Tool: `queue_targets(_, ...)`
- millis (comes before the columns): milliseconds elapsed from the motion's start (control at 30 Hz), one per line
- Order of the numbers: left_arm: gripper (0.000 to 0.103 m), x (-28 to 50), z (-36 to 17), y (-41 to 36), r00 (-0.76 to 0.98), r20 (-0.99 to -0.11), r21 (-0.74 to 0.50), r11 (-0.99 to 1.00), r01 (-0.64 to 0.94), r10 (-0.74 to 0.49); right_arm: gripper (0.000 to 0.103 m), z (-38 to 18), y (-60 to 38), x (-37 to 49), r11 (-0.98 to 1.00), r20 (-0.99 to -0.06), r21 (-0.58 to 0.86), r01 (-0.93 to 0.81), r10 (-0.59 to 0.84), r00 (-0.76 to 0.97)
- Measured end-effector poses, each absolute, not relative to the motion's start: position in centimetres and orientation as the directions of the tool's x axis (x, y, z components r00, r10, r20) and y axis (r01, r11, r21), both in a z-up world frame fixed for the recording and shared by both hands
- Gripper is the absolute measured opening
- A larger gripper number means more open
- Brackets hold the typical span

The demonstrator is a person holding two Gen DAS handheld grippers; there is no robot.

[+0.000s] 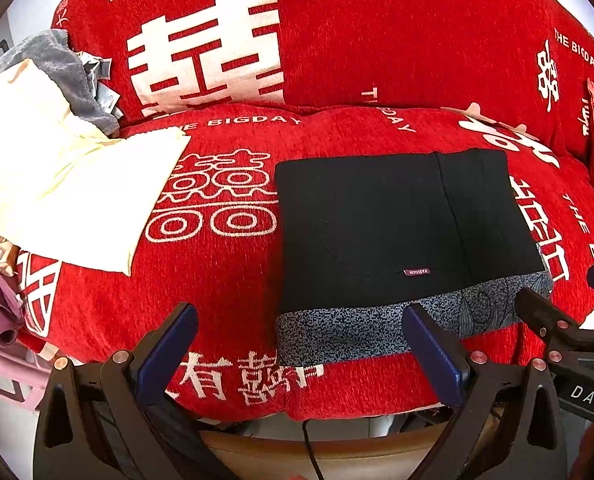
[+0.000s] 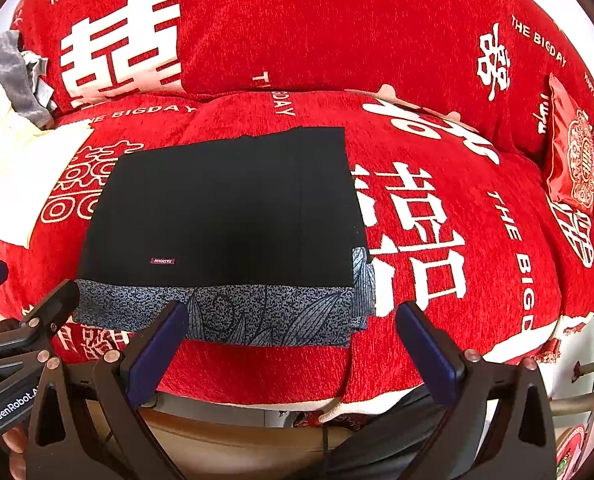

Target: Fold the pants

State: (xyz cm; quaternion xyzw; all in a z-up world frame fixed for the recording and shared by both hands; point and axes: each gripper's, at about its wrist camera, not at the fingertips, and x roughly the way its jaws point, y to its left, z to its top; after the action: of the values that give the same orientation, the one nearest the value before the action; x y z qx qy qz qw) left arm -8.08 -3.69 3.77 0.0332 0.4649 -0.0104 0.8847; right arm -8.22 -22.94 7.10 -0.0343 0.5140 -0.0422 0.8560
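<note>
Folded black pants (image 1: 397, 232) lie on the red sofa cover (image 1: 225, 312), atop a patterned blue garment (image 1: 337, 332). Your 2 grippers, left gripper (image 1: 301, 344) and right gripper (image 2: 293, 340), hover released, empty; pants lie just ahead of both, long axis crosswise.

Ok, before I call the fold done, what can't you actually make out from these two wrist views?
- Patterned garment under the black pants: only its near strip shows, both views; pants cover the rest.
- Pants' inner layers: hidden by the top layer.
- Cream cloth: cut off by the left edge.
- Sofa front below the seat: blocked by the left gripper and right gripper.
</note>
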Motion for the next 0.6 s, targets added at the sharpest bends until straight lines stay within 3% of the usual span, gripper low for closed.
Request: queue_targets(600, 0.102, -7.99, 3.50, -3.60, 0.558, -0.830, 0.042, 0.998, 0.047, 0.009, 0.103, 6.70, -22.97, -8.26, 0.994, -0.879, -0.103, 0.038, -0.109, 0.465)
